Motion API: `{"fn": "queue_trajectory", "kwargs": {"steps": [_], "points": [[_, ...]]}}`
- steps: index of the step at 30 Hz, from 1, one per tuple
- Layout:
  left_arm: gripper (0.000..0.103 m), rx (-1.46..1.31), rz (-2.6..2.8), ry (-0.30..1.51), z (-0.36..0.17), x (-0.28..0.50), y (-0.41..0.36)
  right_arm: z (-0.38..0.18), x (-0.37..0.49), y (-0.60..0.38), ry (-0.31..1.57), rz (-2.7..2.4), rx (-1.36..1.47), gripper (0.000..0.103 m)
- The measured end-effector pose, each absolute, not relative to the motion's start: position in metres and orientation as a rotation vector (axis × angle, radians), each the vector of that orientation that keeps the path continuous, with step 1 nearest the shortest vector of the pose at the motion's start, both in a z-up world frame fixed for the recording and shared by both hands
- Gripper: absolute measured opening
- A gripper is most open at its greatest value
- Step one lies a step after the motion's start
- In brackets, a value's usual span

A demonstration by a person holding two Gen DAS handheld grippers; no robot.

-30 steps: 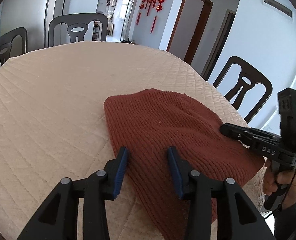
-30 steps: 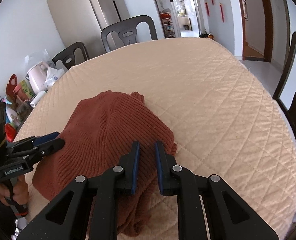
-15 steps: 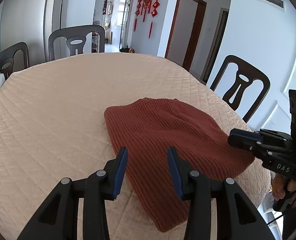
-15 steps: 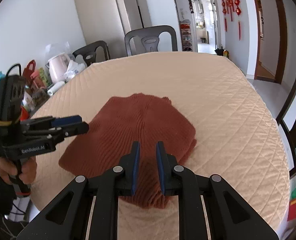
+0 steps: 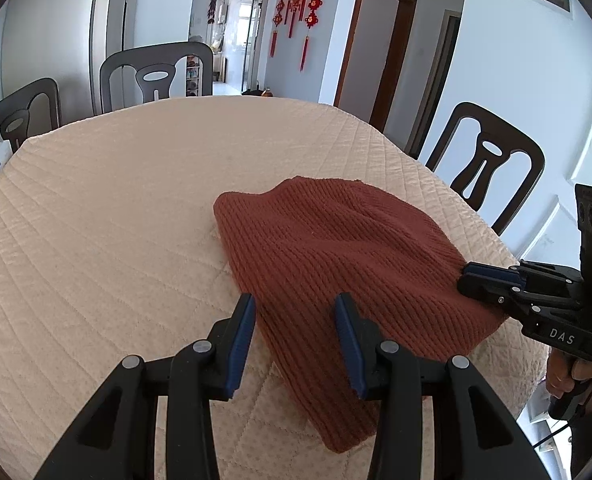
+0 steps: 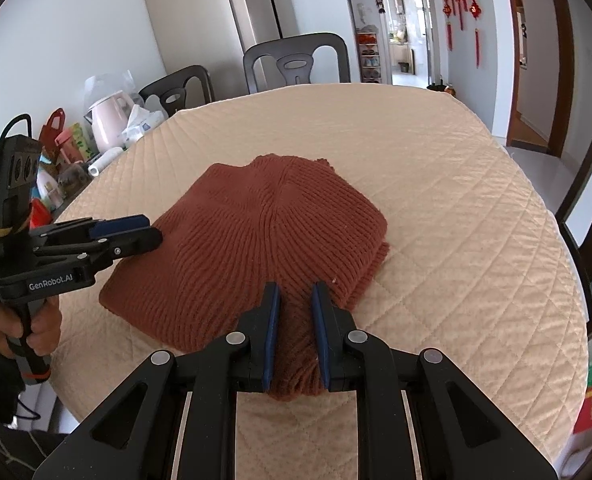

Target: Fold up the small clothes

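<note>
A rust-red ribbed knit garment [image 5: 336, 248] [image 6: 271, 232] lies folded and flat on the beige quilted table cover [image 5: 95, 220] [image 6: 456, 200], near its front edge. My left gripper [image 5: 294, 300] [image 6: 151, 228] hangs open over the garment's near left edge, with cloth under the gap and nothing pinched. At the near right corner, my right gripper [image 6: 296, 288] [image 5: 466, 276] stands with only a narrow gap between its jaws. Knit shows through that gap, and the cloth there lies flat, not lifted.
Dark chairs stand around the table, one at the right [image 5: 492, 160] and one at the far side [image 6: 296, 64]. A pink kettle [image 6: 109, 120], bags and bottles crowd a surface left of the table. A hand [image 6: 35, 328] grips the left handle.
The right gripper has drawn back from over the garment to its near right corner. The garment now lies flatter. The left gripper has barely moved and stays open.
</note>
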State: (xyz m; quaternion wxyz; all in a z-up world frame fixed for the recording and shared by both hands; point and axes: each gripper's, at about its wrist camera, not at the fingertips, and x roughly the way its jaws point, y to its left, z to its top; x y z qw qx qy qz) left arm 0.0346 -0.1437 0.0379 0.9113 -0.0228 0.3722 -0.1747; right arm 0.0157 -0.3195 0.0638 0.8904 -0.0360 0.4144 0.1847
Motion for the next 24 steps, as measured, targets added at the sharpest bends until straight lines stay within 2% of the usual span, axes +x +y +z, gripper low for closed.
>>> {"fn": "queue_trajectory", "kwargs": {"steps": [24], "points": [[0.045, -0.134, -0.411, 0.775, 0.033, 0.025, -0.120, 0.069, 0.013, -0.333, 0.859, 0.386, 0.008, 0.017]]}}
